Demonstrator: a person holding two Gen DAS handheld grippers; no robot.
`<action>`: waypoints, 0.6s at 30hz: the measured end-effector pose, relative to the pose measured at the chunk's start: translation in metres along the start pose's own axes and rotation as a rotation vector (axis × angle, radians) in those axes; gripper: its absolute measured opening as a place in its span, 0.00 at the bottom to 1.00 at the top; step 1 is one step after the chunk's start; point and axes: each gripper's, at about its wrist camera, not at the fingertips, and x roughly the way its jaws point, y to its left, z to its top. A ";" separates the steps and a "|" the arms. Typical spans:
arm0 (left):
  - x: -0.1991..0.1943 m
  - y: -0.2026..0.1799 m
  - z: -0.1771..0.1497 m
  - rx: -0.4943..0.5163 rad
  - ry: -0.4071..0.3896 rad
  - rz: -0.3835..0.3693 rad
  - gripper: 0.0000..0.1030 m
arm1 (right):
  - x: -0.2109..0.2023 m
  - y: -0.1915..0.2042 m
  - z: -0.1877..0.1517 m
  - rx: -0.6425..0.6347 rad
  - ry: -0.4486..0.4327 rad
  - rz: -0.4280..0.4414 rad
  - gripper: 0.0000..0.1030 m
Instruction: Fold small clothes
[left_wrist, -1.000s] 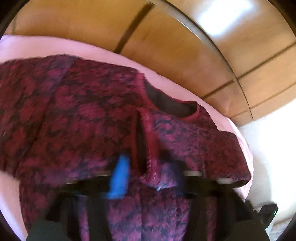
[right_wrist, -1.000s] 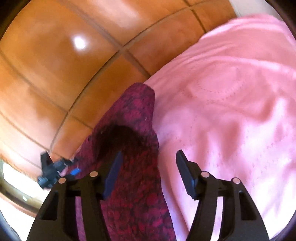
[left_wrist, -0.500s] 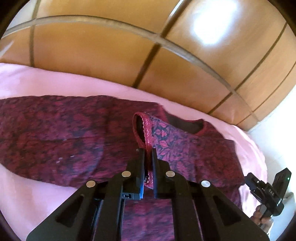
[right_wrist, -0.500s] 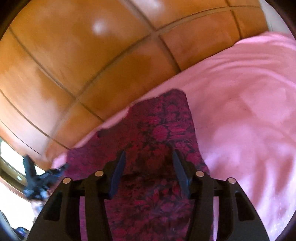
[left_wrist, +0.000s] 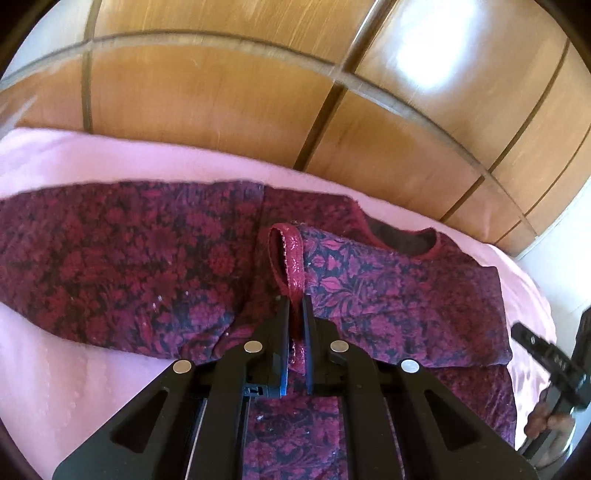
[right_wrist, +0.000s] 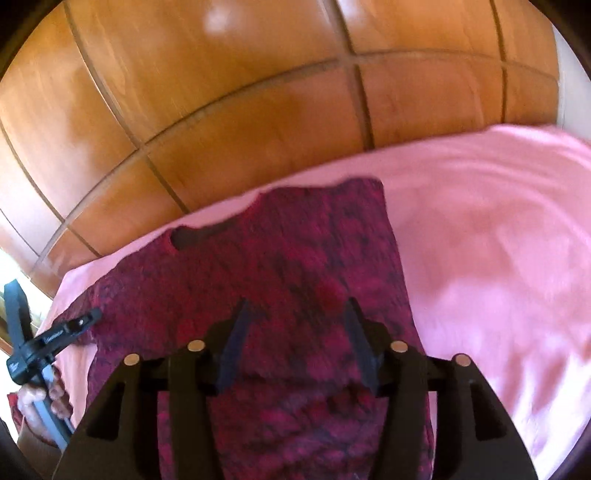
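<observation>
Here pink bedspread, wood wardrobe panels just behind.

Glossy wooden wardrobe panels behind a pink bedspread.

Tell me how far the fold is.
Done: one sleeve lies folded across the top. In hand: left tool is shut on that sleeve's cuff; right tool, jaws opening, hovers empty over the cloth. Left: the other sleeve and folding the body.
</observation>
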 end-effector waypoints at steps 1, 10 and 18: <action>0.000 -0.003 0.001 0.001 -0.005 0.001 0.05 | 0.006 0.004 0.004 -0.010 0.001 -0.008 0.52; 0.042 0.006 -0.008 -0.016 0.037 0.102 0.05 | 0.069 0.003 -0.001 -0.054 0.007 -0.155 0.53; 0.015 0.009 -0.011 -0.048 -0.002 0.073 0.30 | 0.054 0.016 -0.002 -0.106 0.008 -0.202 0.73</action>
